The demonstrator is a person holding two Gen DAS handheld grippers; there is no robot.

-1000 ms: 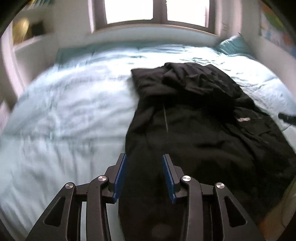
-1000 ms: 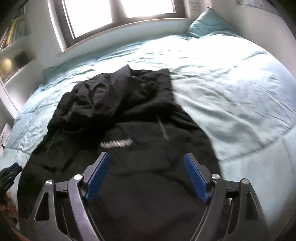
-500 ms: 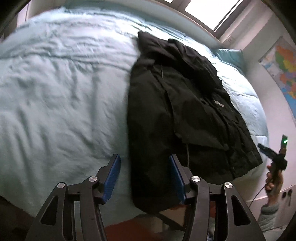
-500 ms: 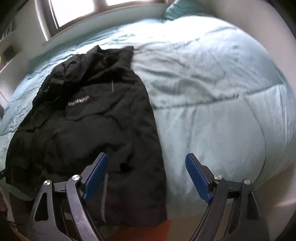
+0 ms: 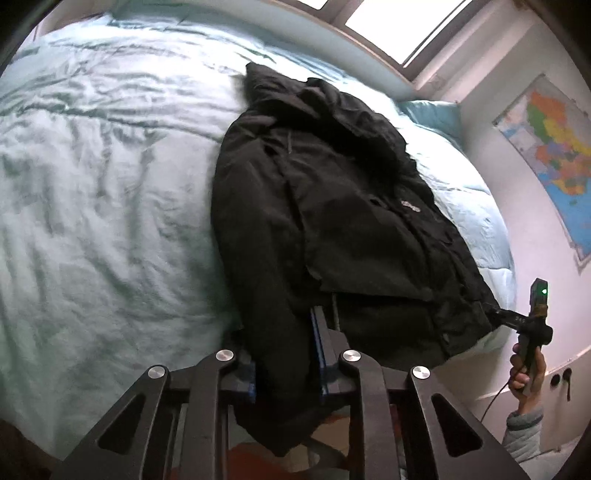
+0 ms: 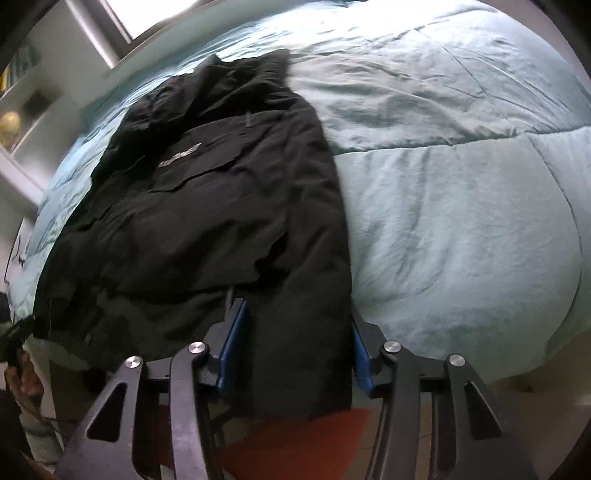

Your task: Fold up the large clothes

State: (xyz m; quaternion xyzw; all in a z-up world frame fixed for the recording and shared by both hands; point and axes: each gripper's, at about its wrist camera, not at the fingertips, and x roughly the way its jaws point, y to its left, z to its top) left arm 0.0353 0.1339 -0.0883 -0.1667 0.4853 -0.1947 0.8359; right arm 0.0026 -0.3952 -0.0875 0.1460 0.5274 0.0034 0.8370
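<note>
The bed point(image 5: 92, 221), covered in a pale green quilt, fills both views. On it lies the jacket point(image 5: 351, 221), black, spread lengthwise: its long axis runs from the hem, which overhangs the near edge of the bed, to the hood end, which points toward the window point(image 5: 399, 33). A small light logo point(image 6: 180, 156) sits on the chest, so the front faces up.

Compared with a second ago, both wrist views have dropped from the middle of the jacket to its hem, and both tongs have just been closing, with cloth between them.

The left tongs point(image 5: 286, 354) are now narrow, their blue pads pinching a bunched strip of the hem at the corner on the jacket's open-quilt side in the left view. The right tongs point(image 6: 295, 339) stand about half open, but a wide band of hem fills the gap from pad to pad; they appear to press on it, though how firm the hold is cannot be told. In the left view the right tongs show at the far hem corner, gripped by a hand point(image 5: 526, 369).

With both hem corners apparently taken, the likely step is the first fold: hem lifted and carried up along the long axis toward the hood. That remains to be done.
</note>
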